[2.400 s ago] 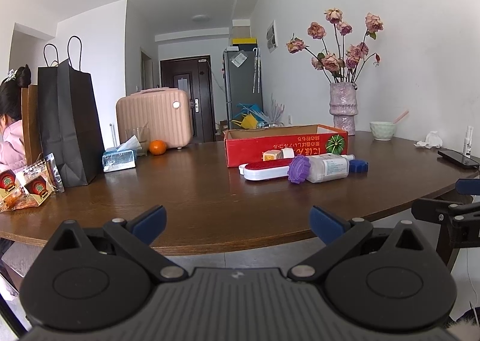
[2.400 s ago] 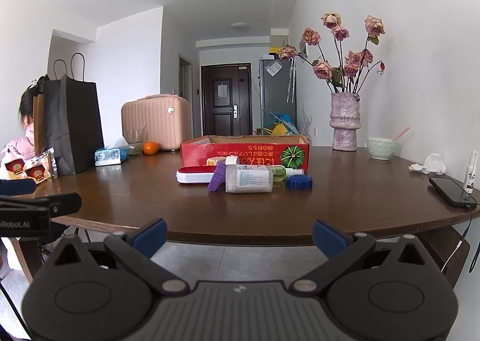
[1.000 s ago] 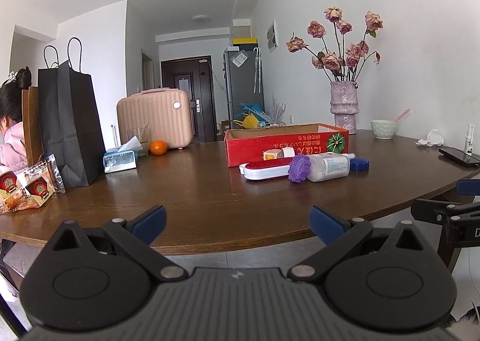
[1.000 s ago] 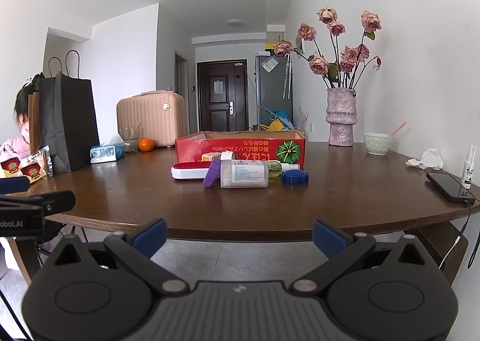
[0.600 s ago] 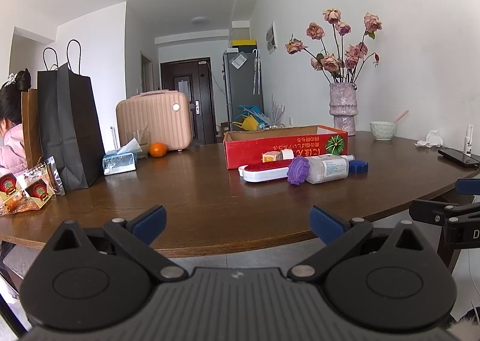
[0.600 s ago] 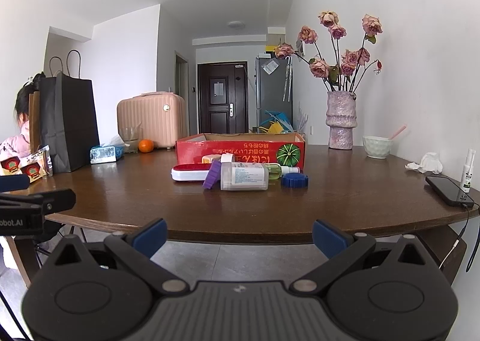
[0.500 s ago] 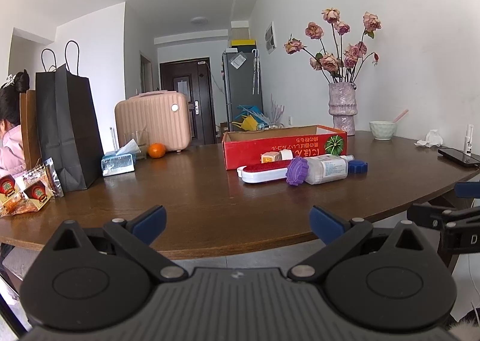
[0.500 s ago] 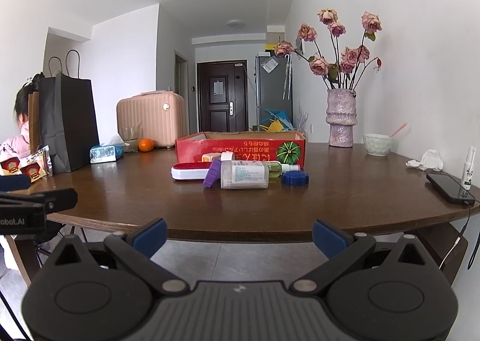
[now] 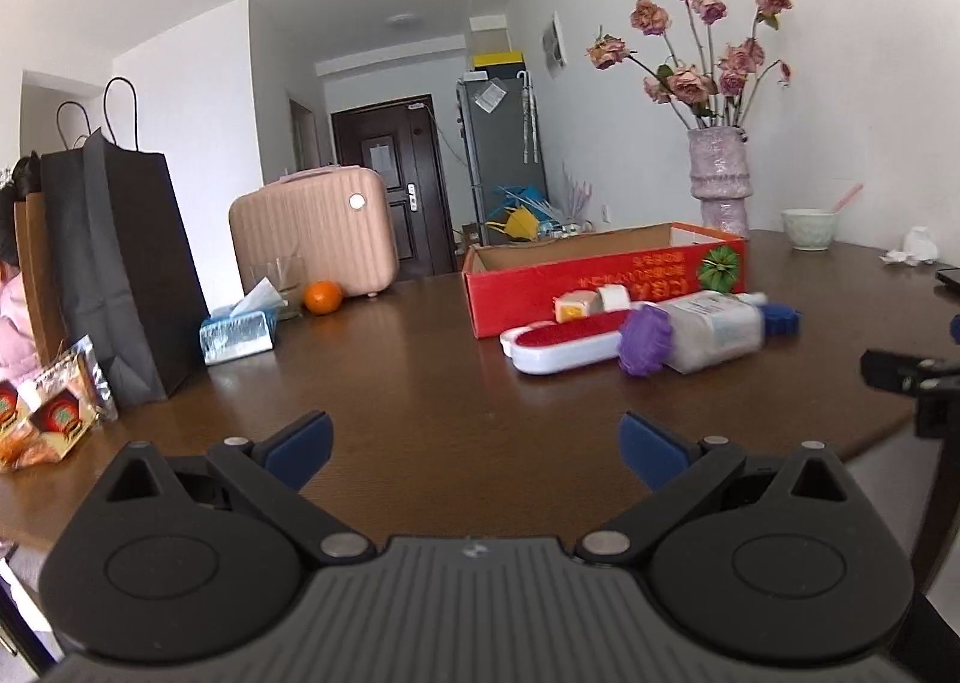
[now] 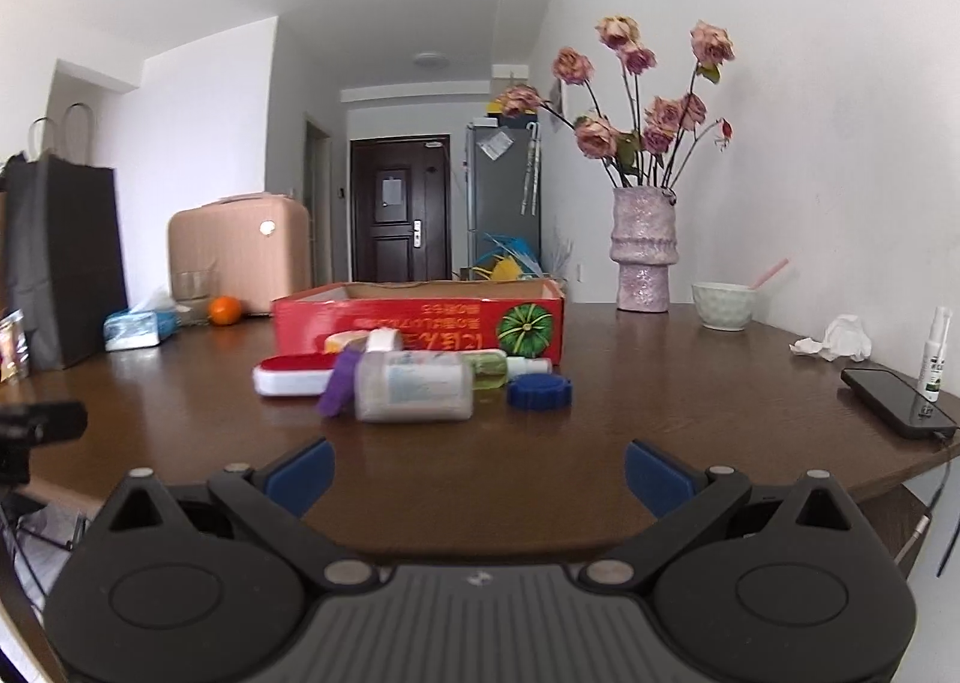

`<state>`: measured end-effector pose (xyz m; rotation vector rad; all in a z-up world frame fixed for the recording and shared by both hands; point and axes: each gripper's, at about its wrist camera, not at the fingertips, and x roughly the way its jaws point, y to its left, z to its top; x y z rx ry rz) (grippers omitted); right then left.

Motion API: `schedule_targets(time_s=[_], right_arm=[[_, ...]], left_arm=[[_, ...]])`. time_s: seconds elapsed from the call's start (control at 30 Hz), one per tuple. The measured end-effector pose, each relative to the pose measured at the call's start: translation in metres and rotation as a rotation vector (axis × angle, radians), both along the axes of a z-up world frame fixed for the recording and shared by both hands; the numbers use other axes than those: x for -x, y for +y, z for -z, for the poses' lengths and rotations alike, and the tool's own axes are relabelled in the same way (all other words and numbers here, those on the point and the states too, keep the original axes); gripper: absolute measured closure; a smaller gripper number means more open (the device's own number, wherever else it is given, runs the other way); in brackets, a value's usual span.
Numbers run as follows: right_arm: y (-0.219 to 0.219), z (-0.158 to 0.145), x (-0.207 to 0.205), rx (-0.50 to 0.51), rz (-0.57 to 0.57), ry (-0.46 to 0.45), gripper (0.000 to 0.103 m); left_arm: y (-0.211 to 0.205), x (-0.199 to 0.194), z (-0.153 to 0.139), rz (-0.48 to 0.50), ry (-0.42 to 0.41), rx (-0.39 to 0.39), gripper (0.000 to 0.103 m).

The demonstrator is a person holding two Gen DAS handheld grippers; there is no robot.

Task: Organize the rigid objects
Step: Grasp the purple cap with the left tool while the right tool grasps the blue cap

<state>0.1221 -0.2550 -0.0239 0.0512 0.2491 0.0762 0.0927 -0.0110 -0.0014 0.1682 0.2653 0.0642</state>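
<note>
A red cardboard box (image 10: 420, 317), open-topped with printed characters and a green round emblem on its long side, sits toward the middle of the round brown table (image 10: 660, 413), and the loose rigid things lie in a huddle against its near wall. Closest is a frosted plastic bottle (image 10: 414, 386) lying on its side, with a ridged purple cap (image 10: 336, 383) at its left end. Behind that cap rests a flat white case with a red top (image 10: 294, 374). A dark blue scalloped lid (image 10: 540, 389) lies flat just right of the bottle, and a small clear bottle of green liquid (image 10: 498, 368) lies between it and the box. Two small pieces, one yellow (image 9: 570, 306) and one white (image 9: 613, 296), touch the box wall; their shapes are hard to make out.

The left gripper (image 9: 474, 446) hangs over the near edge of the table, its blue-padded fingers (image 9: 300, 440) spread wide, holding and touching nothing. The right gripper (image 10: 477, 470) does likewise over the near edge, fingers (image 10: 651, 473) wide apart and empty.

Toward the table's left edge stand a black paper bag (image 9: 114, 263), a tissue pack (image 9: 237, 332) and an orange (image 9: 323, 297). A speckled vase of dried roses (image 10: 643, 251), a pale bowl (image 10: 723, 305) and a phone (image 10: 897, 401) occupy the right side.
</note>
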Motion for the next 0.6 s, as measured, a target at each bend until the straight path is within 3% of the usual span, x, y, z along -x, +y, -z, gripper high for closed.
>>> schedule_targets(time_s=[0.07, 0.23, 0.3, 0.37, 0.5, 0.53, 0.6], right_arm=[[-0.004, -0.005, -0.018, -0.013, -0.018, 0.015, 0.000], [-0.011, -0.011, -0.055, -0.012, -0.017, 0.004, 0.000], [-0.013, -0.010, -0.065, -0.002, -0.034, -0.017, 0.000], [-0.017, -0.013, -0.083, -0.029, -0.102, 0.068, 0.000], [-0.034, -0.013, -0.119, -0.226, -0.146, 0.186, 0.005], [-0.035, -0.012, -0.126, -0.247, -0.155, 0.196, 0.012], [-0.036, -0.010, -0.136, -0.261, -0.167, 0.196, 0.014]], left_arm=[[0.002, -0.019, 0.000, 0.003, 0.008, 0.022, 0.000], [0.013, -0.055, 0.000, 0.079, 0.064, 0.239, 0.000], [0.005, -0.068, 0.000, 0.092, 0.089, 0.234, 0.000], [-0.007, -0.085, -0.004, 0.129, 0.134, 0.221, 0.000], [-0.033, -0.108, -0.006, 0.190, 0.096, 0.226, 0.000], [-0.038, -0.114, -0.006, 0.197, 0.081, 0.222, 0.003], [-0.047, -0.126, -0.007, 0.197, 0.069, 0.218, 0.016]])
